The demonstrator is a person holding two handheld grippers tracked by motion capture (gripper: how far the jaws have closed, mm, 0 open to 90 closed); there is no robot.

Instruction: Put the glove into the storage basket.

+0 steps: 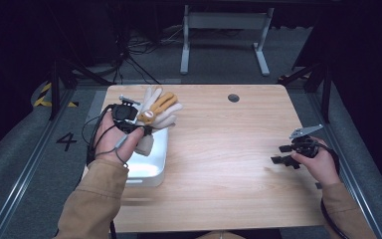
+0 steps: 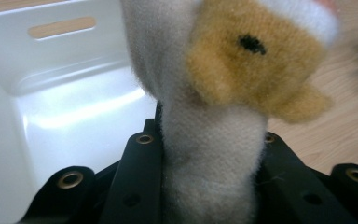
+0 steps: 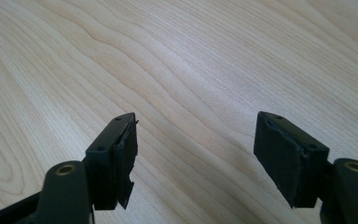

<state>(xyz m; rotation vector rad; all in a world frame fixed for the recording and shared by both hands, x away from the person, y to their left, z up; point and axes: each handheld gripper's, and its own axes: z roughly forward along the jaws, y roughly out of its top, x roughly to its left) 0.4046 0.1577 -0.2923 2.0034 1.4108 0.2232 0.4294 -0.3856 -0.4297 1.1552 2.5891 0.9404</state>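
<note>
I see left gripper [image 1: 140,130] clamped on the plush toy [image 1: 158,110], held over the white bin [image 1: 151,167]. Right gripper [image 1: 282,154] wide, nothing between, above the table [image 1: 219,149].

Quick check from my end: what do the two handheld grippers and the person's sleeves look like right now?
Both sleeves are tan. The left gripper and right gripper are black, with brass-ringed holes near flat black jaws. Black cables trail from each, and a grey three-cornered plate tops the right one.

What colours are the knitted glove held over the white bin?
Cream with tan-orange patches: fuzzy knitted glove; clearest in the left gripper view.
</note>
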